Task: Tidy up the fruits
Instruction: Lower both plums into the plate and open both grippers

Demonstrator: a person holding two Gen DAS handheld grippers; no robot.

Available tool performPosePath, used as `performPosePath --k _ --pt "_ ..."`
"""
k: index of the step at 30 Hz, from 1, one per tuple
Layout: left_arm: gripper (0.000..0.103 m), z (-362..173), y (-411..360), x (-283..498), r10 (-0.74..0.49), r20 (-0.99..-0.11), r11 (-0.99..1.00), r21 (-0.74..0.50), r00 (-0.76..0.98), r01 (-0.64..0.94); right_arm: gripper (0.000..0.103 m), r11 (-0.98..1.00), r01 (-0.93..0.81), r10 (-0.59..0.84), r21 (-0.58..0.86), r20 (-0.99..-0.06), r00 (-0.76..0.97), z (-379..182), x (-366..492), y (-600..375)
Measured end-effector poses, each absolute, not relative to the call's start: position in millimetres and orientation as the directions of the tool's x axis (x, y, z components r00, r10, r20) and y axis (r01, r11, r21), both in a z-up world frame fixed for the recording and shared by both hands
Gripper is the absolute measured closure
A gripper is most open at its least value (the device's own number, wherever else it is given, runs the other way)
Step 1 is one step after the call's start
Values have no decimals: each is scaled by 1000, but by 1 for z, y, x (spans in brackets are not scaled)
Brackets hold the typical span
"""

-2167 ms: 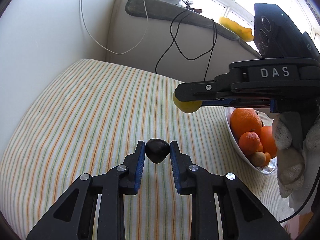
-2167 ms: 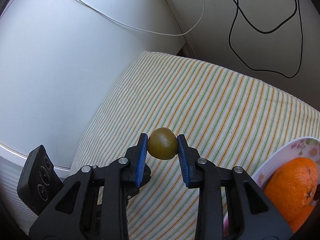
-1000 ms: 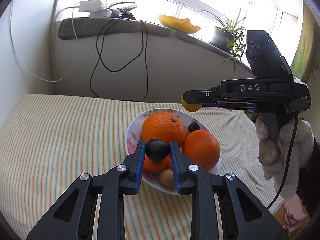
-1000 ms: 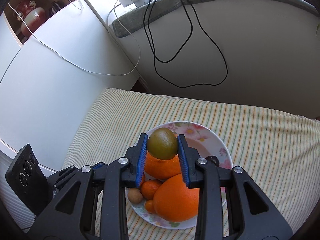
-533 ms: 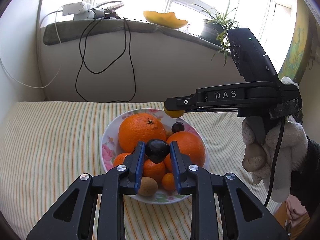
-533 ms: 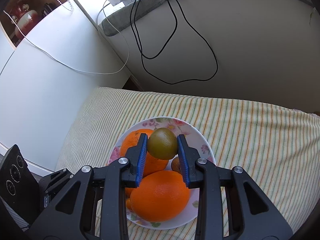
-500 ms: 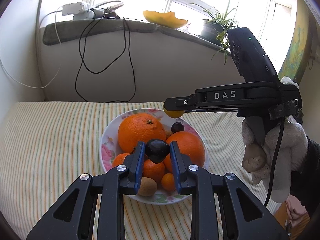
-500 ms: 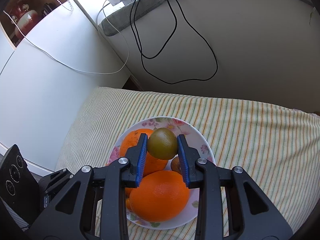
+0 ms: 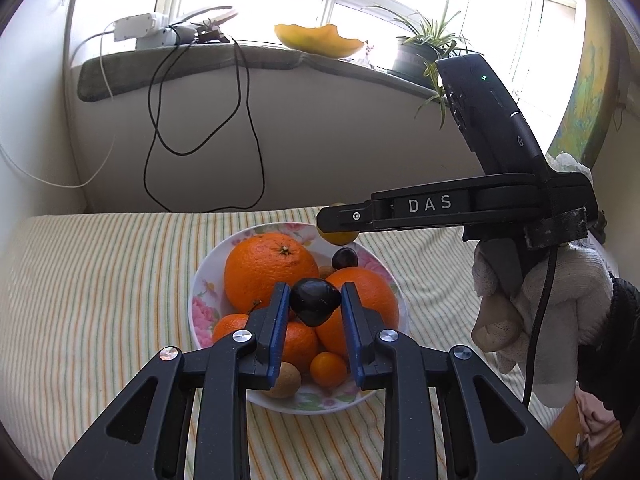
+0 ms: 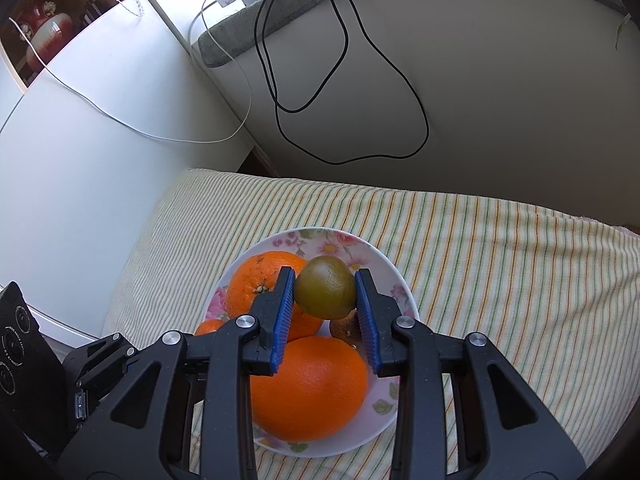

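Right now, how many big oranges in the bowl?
2. One big orange sits at the bowl's back left, another front right behind the left gripper. More may be hidden.

Both grippers now hang over the flowered bowl (image 9: 199,280) of oranges, having come in from bare striped cloth (image 9: 80,300) to its left. The left gripper (image 9: 315,306) carries its dark fruit (image 9: 315,300) above the bowl's near side; the right gripper (image 10: 325,296) carries its green-yellow fruit (image 10: 326,292) above the far side.

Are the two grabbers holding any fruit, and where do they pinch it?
Left gripper pinches a small dark round fruit by its sides; right gripper pinches a yellow-green round fruit likewise.
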State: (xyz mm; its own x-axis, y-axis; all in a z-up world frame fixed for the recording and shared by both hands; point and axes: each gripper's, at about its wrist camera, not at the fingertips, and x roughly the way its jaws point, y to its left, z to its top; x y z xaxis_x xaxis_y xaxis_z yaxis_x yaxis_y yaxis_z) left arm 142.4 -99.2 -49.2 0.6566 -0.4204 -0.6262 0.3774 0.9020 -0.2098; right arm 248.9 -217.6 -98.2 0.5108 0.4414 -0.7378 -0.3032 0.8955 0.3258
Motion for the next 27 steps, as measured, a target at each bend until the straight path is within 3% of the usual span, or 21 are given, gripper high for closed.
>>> performPosePath --k 3,7,11,13,16,23,27 --pt "66 -48 -99 141 -421 -621 902 -209 661 377 69 898 -303 437 320 -740 512 -98 248 -216" --pt "65 -46 -97 140 -417 -618 904 -205 667 375 50 900 -301 432 315 -734 525 -95 246 -216" --pt "65 -45 -96 137 -416 -616 904 -206 669 374 50 901 -302 431 311 -727 535 -92 243 -216" --pt "59 -45 -95 136 -415 -614 905 -206 671 372 50 903 -302 427 307 -727 538 -90 241 -216" --pt "54 -43 -93 134 -412 -611 907 -206 676 367 39 905 -301 421 300 -723 548 -87 238 -216" --pt "38 -38 -89 126 -396 -606 915 -200 690 349 29 910 -308 410 277 -710 573 -79 226 -214" --pt "35 -35 -88 119 -382 -605 921 -191 699 338 26 912 -314 404 262 -698 592 -73 218 -212"
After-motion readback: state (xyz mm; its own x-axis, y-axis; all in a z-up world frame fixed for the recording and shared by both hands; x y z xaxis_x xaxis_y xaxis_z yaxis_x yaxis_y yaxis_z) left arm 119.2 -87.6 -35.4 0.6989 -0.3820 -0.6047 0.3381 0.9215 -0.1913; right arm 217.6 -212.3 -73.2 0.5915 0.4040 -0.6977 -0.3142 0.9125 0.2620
